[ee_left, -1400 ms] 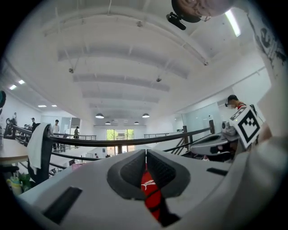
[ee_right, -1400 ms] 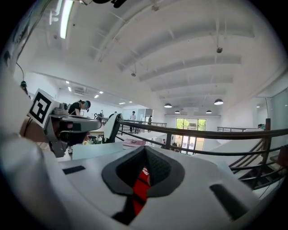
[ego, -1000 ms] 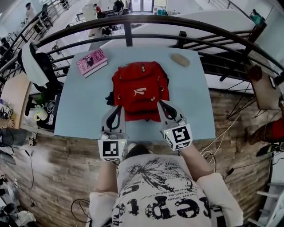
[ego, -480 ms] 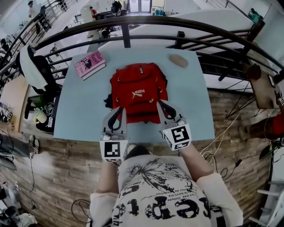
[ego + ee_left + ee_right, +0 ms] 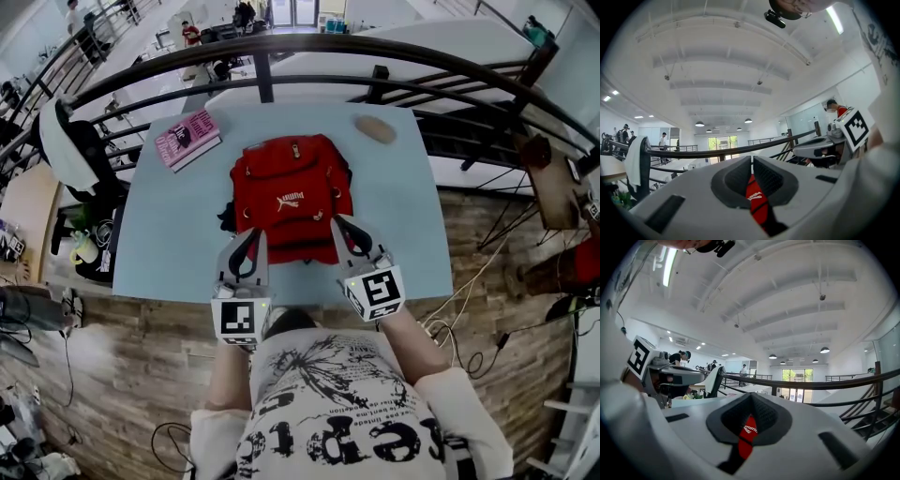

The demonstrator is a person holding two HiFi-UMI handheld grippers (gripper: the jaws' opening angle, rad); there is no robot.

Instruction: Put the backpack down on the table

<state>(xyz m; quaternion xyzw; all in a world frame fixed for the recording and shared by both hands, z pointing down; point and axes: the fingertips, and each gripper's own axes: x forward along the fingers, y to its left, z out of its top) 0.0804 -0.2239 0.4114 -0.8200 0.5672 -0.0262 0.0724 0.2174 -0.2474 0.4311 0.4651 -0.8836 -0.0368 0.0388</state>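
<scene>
The red backpack [image 5: 291, 192] lies flat on the light blue table [image 5: 173, 234], its white logo facing up. My left gripper [image 5: 257, 234] hangs over the pack's near left corner and my right gripper [image 5: 337, 223] over its near right corner. Both point away from me. In the left gripper view the left gripper [image 5: 752, 160] has its dark pads together, and the backpack [image 5: 757, 201] shows as red fabric in the slit below them. The right gripper [image 5: 750, 398] looks the same, with the backpack [image 5: 746, 437] showing below its pads. I see nothing pinched in either.
A pink book [image 5: 189, 138] lies at the table's far left corner and a tan oval object [image 5: 377, 128] at the far right. A black railing [image 5: 281, 45] curves behind the table. A chair draped in white cloth [image 5: 70, 141] stands to the left.
</scene>
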